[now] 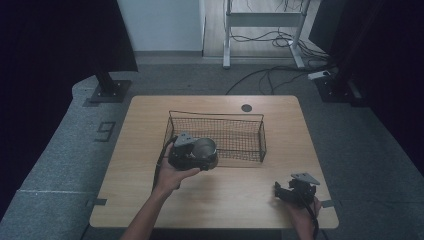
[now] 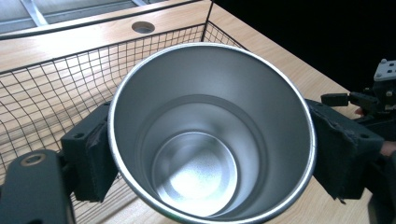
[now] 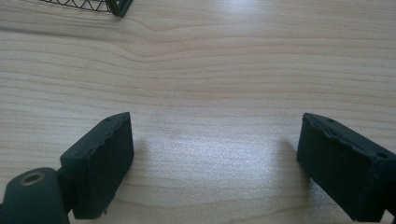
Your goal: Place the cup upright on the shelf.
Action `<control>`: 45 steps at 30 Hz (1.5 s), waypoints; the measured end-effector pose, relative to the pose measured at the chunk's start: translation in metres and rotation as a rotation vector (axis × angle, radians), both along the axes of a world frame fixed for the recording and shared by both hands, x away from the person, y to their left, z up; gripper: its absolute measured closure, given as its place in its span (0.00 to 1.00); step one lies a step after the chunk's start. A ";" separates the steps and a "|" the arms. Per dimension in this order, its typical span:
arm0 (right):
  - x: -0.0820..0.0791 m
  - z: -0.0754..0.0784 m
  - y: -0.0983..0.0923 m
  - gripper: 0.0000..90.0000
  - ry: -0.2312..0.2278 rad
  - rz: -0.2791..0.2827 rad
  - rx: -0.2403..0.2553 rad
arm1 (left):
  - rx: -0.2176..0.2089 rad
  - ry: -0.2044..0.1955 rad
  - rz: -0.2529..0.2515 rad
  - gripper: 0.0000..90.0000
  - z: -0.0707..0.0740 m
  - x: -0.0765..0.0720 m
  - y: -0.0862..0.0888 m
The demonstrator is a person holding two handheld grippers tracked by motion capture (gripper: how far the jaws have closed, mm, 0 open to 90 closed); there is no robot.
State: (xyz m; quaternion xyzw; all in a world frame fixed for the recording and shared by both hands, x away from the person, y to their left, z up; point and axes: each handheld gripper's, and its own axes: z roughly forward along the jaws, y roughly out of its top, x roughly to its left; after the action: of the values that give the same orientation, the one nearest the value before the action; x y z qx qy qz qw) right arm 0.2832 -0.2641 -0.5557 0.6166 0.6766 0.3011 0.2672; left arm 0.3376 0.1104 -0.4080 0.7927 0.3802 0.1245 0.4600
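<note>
Gripping 1 steel cup (image 2: 210, 135) in left gripper (image 1: 192, 150) fingers, 1 wire basket (image 1: 235, 137) beside, right gripper (image 3: 215, 163) fingers released, 1 table (image 1: 150, 165).

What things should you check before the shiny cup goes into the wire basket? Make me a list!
1. Cup held firmly: ok. The left gripper has a pad pressed on each side of the steel cup.
2. Cup empty: ok. The left gripper view shows nothing inside it.
3. Room in the wire basket: ok. The mesh floor looks bare in the high view.
4. Cup clear above the basket's near rim: cannot tell. The cup sits at the near left corner, but its height over the rim is unclear.
5. Other hand out of the way: ok. The right gripper is at the table's near right corner, jaws open, holding nothing.
</note>
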 end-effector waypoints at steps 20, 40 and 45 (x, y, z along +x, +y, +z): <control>0.000 0.000 0.000 0.12 0.002 0.001 -0.002 | -0.011 -0.002 0.008 0.16 0.014 0.012 0.004; 0.000 0.000 0.000 0.12 -0.001 0.000 -0.002 | -0.017 0.000 0.020 0.16 0.021 0.026 0.002; 0.000 0.000 0.000 0.12 -0.002 0.000 -0.001 | -0.007 -0.001 0.021 0.16 0.022 0.030 0.000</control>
State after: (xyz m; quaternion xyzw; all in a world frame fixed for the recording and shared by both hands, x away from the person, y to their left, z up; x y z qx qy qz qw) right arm 0.2832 -0.2642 -0.5559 0.6163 0.6762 0.3015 0.2682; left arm 0.3673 0.1102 -0.3865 0.7868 0.3887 0.1286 0.4619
